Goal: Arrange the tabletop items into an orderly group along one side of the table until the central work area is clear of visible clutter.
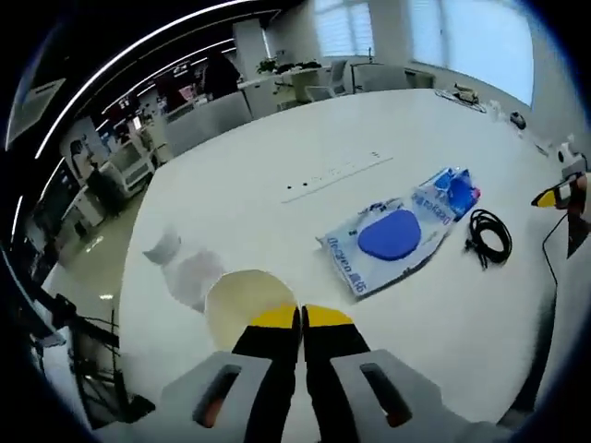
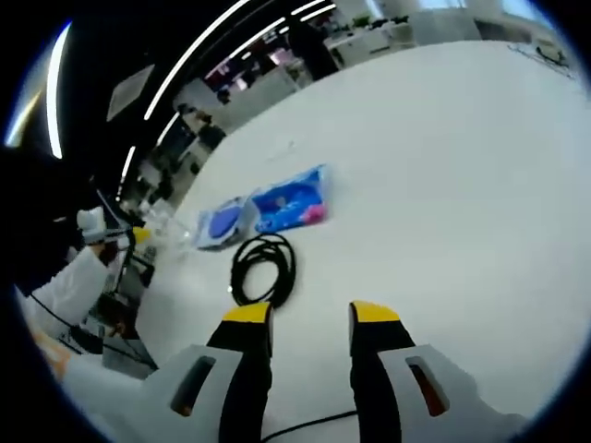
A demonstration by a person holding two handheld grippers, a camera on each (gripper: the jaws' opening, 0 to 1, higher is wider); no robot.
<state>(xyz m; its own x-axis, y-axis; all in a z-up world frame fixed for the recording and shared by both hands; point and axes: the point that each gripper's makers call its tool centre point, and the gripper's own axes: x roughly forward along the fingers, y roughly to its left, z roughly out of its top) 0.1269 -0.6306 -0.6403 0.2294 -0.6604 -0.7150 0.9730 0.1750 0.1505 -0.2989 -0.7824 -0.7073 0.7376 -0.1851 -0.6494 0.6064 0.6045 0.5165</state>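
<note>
Left gripper view: the left gripper (image 1: pixel 301 317) is closed, its tips over the near edge of a pale disc (image 1: pixel 245 300); a blue bag (image 1: pixel 397 233) lies beyond, the cable (image 1: pixel 488 236) beside it.

Right gripper view: the right gripper (image 2: pixel 311 314) stands open and empty, the cable (image 2: pixel 263 268) just ahead, so it seems nearer.

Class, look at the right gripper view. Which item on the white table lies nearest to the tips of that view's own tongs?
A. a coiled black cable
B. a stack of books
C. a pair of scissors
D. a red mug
A. The coiled black cable lies on the white table just beyond the yellow tips of the right tongs, nearer than the blue packets further off.
</note>
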